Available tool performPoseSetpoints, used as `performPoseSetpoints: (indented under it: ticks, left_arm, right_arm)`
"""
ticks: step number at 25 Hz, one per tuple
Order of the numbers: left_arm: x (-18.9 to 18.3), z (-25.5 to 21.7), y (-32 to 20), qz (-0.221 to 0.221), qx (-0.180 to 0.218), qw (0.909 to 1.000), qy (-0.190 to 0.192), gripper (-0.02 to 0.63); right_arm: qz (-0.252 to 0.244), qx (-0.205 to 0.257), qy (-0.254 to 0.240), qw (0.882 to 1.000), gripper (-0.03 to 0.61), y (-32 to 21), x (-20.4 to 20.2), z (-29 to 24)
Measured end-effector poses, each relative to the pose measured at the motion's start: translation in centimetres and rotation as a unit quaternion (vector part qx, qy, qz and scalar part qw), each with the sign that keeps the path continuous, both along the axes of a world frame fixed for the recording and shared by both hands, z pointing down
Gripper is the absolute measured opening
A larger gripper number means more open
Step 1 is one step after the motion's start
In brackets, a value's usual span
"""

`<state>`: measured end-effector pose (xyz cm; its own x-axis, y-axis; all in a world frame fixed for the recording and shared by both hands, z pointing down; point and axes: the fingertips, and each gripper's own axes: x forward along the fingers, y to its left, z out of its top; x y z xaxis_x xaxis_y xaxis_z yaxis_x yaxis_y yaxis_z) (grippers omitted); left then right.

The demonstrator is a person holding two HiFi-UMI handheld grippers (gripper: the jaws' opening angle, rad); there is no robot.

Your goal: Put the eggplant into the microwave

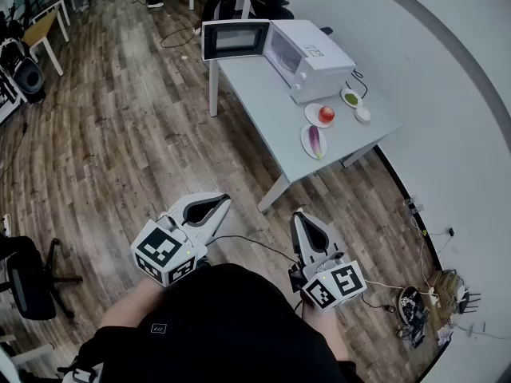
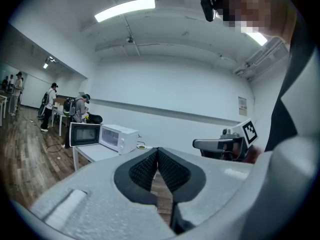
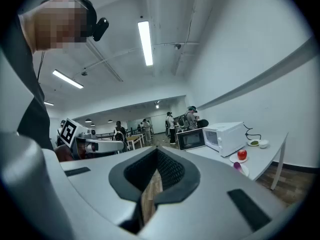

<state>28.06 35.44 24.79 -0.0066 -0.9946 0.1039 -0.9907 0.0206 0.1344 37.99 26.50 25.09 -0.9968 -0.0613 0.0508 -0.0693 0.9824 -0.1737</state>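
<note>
The purple eggplant [image 1: 314, 141] lies on a white plate on the grey table [image 1: 263, 94], to the right of the white microwave [image 1: 307, 54], whose door [image 1: 235, 40] stands open toward the left. The right gripper view shows the eggplant [image 3: 237, 166] small and far off beside the microwave [image 3: 227, 136]. Both grippers are held close to the person's body, well short of the table. My left gripper [image 1: 222, 202] is shut with nothing in it, its pads [image 2: 150, 166] meeting at the tip. My right gripper [image 1: 299, 215] is likewise shut and empty.
A red fruit [image 1: 326, 115] on a second plate, a small bowl of green stuff [image 1: 351, 97] and a white cup [image 1: 363, 115] sit near the eggplant. Wooden floor lies between me and the table. A black office chair [image 1: 24, 282] stands at the left; cables and a power strip [image 1: 415, 306] lie by the right wall.
</note>
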Motion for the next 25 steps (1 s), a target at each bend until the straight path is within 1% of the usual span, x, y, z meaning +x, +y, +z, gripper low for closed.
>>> performPoseSetpoints:
  ticks: [5, 10, 13, 16, 21, 25]
  left_arm:
    - [-0.2, 0.1, 0.5, 0.006, 0.003, 1.0, 0.005, 0.009]
    - [-1.1, 0.4, 2.0, 0.007, 0.003, 1.0, 0.006, 0.009]
    - [-1.9, 0.6, 3.2, 0.004, 0.004, 1.0, 0.002, 0.009]
    - [-2.6, 0.4, 4.7, 0.009, 0.012, 0.9999, -0.006, 0.009]
    - [-3.8, 0.1, 6.2, 0.019, 0.026, 0.9995, -0.004, 0.008]
    - [-4.9, 0.5, 6.5, 0.017, 0.024, 0.9996, -0.002, 0.008]
  right_arm:
    - [-0.009, -0.007, 0.003, 1.0, 0.014, 1.0, -0.6, 0.3]
    - [0.001, -0.018, -0.01, 1.0, 0.014, 1.9, -1.3, 0.2]
    - [0.0, -0.033, -0.021, 0.999, 0.014, 3.0, -2.2, 0.2]
    - [-0.003, -0.036, -0.023, 0.999, 0.014, 4.5, -3.1, 0.3]
    - [-0.008, -0.029, -0.013, 0.999, 0.015, 6.3, -4.3, 0.6]
    - [0.006, -0.002, 0.012, 1.0, 0.017, 6.6, -5.2, 1.4]
